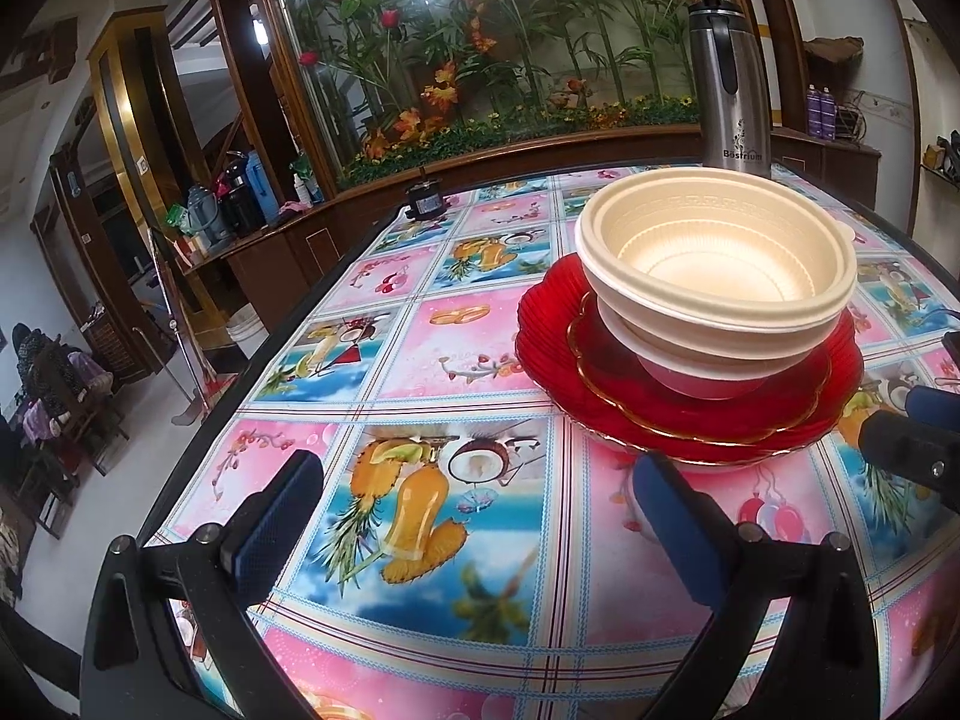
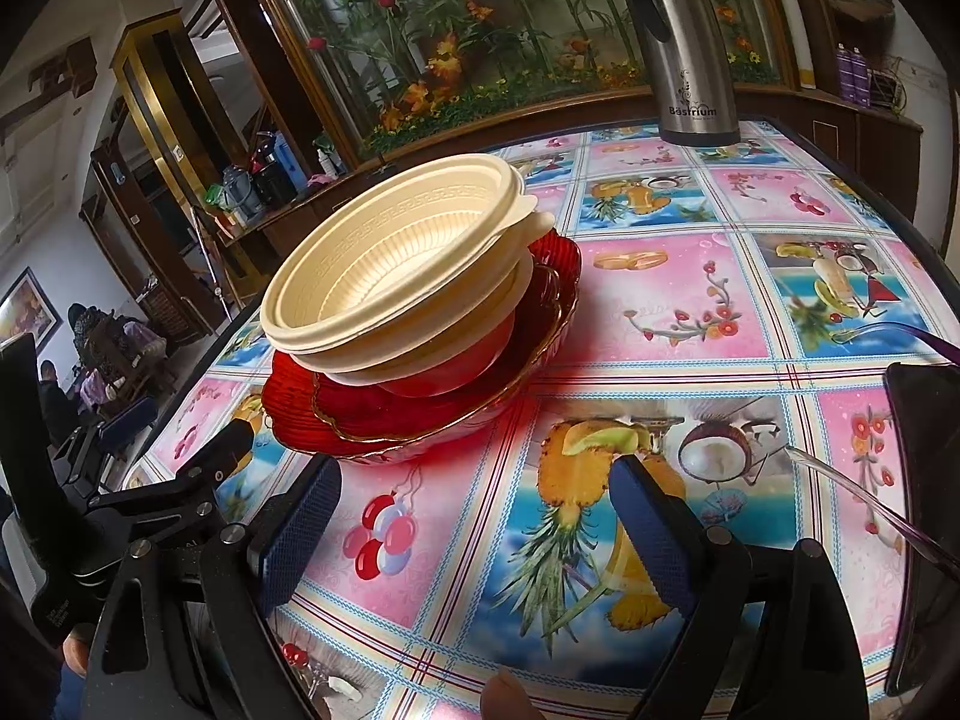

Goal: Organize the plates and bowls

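Note:
Two cream bowls (image 1: 714,258) sit nested on a stack of red glass plates (image 1: 690,414) with gold rims, on the fruit-print tablecloth. My left gripper (image 1: 480,498) is open and holds nothing; it stands just in front and to the left of the stack, its right pad (image 1: 666,510) close to the plate rim. From the right wrist view the bowls (image 2: 390,264) and plates (image 2: 420,414) lie ahead to the left. My right gripper (image 2: 480,516) is open over the cloth, near the stack. Each gripper shows in the other's view: right gripper (image 1: 906,420), left gripper (image 2: 180,432).
A steel thermos (image 1: 729,90) (image 2: 678,42) stands at the table's far side behind the stack. A small dark jar (image 1: 423,195) sits at the far edge. Dark-framed glasses (image 2: 924,510) lie at the right. The table edge (image 1: 252,360) drops off to the left.

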Tool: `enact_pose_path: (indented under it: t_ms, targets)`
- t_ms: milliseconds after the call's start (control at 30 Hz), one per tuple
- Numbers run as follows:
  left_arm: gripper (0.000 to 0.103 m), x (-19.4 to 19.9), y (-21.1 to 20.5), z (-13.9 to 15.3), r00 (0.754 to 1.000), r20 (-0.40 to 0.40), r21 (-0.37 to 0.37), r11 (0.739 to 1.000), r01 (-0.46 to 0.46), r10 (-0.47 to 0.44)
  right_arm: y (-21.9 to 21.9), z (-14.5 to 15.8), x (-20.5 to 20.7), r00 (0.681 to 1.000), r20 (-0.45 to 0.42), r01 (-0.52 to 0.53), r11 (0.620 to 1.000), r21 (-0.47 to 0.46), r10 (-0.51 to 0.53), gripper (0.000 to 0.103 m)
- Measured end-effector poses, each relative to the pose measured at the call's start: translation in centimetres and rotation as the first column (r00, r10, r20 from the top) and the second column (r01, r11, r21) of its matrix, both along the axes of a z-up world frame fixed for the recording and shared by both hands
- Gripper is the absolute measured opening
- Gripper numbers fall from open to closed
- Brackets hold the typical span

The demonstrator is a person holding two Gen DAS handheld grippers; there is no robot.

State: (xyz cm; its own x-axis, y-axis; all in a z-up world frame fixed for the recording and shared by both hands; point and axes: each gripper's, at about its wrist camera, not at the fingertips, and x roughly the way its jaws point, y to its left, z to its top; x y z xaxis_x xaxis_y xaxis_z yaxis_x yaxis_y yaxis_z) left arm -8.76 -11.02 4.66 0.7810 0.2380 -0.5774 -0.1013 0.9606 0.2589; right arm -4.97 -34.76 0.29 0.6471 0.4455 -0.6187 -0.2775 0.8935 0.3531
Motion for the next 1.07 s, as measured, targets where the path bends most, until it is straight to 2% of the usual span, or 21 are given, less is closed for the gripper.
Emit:
enact_pose_path:
  t_ms: [667, 933, 1067]
  targets:
    - [0.103, 0.0, 0.2, -0.4, 1.0, -0.015, -0.003, 1.0, 0.002, -0.002, -0.1, 0.0, 0.0, 1.0, -0.004, -0.003, 1.0, 0.007, 0.003, 0.094]
    - [0.103, 0.1, 0.2, -0.1, 0.999, -0.044, -0.025, 0.999, 0.032, -0.033, -0.1, -0.1, -0.1, 1.0, -0.007, -0.001, 1.0, 0.008, 0.001, 0.094]
    - [0.103, -0.8, 0.3, 0.4, 1.0, 0.006, -0.023, 0.999, 0.028, -0.028, -0.1, -0.1, 0.0, 1.0, -0.009, 0.001, 1.0, 0.008, -0.001, 0.094]
